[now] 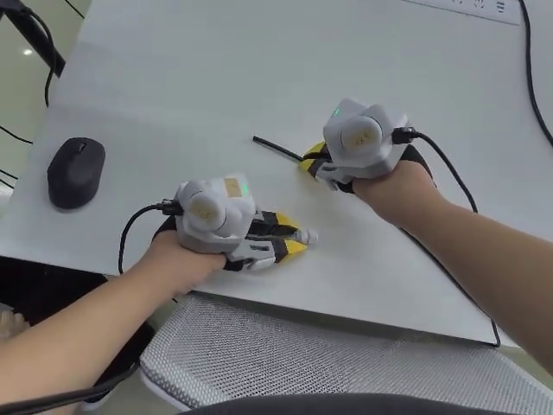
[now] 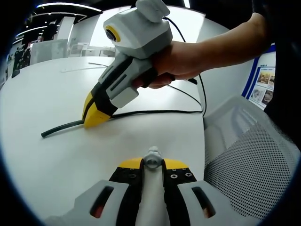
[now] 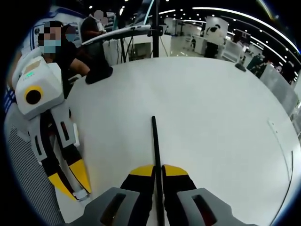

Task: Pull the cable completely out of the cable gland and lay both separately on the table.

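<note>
Two parts, well apart: the left gripper [image 2: 152, 165] clamps the cable gland [image 2: 152, 155] between its fingertips; the right gripper [image 3: 158, 170] pinches the cable [image 3: 154, 141], whose length runs straight ahead of its fingers, flat along the table [image 3: 211, 117].

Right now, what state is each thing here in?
cable gland: clamped in the left gripper, free of the cable.
cable: clamped in the right gripper, far end lying loose on the table.
mouse: resting on the table, untouched.
</note>
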